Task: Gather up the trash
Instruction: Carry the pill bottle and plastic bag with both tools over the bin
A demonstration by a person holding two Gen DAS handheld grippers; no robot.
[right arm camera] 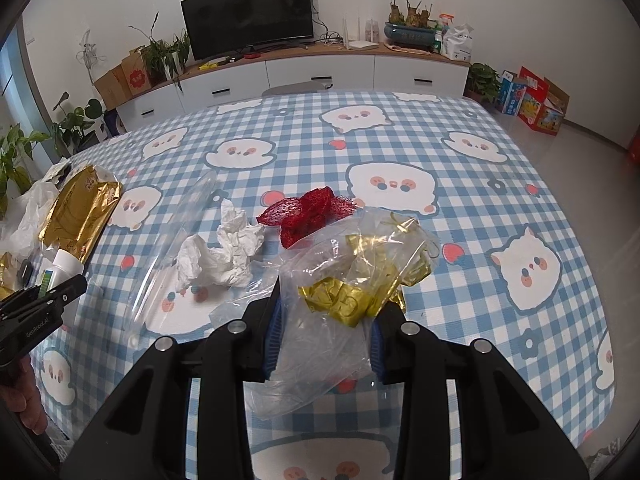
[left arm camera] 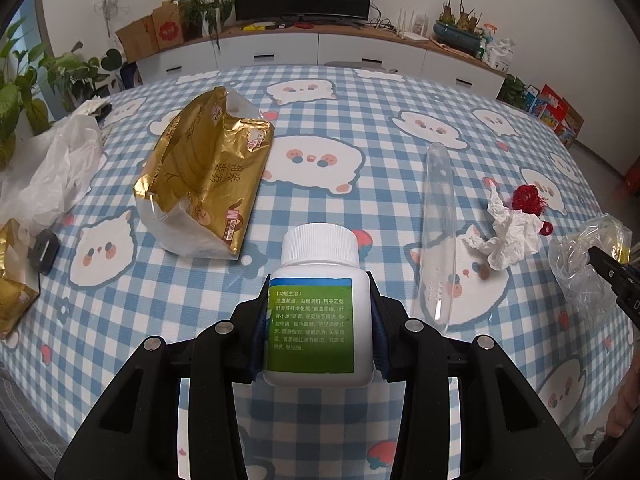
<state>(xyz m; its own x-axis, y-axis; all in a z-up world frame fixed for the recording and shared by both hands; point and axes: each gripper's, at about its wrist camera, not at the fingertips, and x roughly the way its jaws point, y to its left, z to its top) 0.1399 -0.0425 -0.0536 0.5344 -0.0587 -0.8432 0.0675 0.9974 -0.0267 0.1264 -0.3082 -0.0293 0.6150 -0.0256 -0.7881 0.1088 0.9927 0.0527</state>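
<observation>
My left gripper (left arm camera: 320, 320) is shut on a white pill bottle (left arm camera: 320, 312) with a green label, held above the checked tablecloth (left arm camera: 360, 120). My right gripper (right arm camera: 326, 320) is shut on a clear plastic bag (right arm camera: 320, 340) with gold wrappers (right arm camera: 352, 296) inside. The bag also shows at the right edge of the left wrist view (left arm camera: 580, 264). A crumpled white tissue (right arm camera: 224, 252), a red mesh (right arm camera: 308, 212) and a clear plastic tube (left arm camera: 438, 236) lie on the cloth. A torn gold package (left arm camera: 208, 176) lies to the left.
A white plastic bag (left arm camera: 52, 168) and another gold wrapper (left arm camera: 12, 292) lie at the table's left edge, with a small black object (left arm camera: 44, 250) beside them. Behind the table stand a white cabinet (right arm camera: 320, 68), a TV (right arm camera: 248, 16) and potted plants (left arm camera: 24, 96).
</observation>
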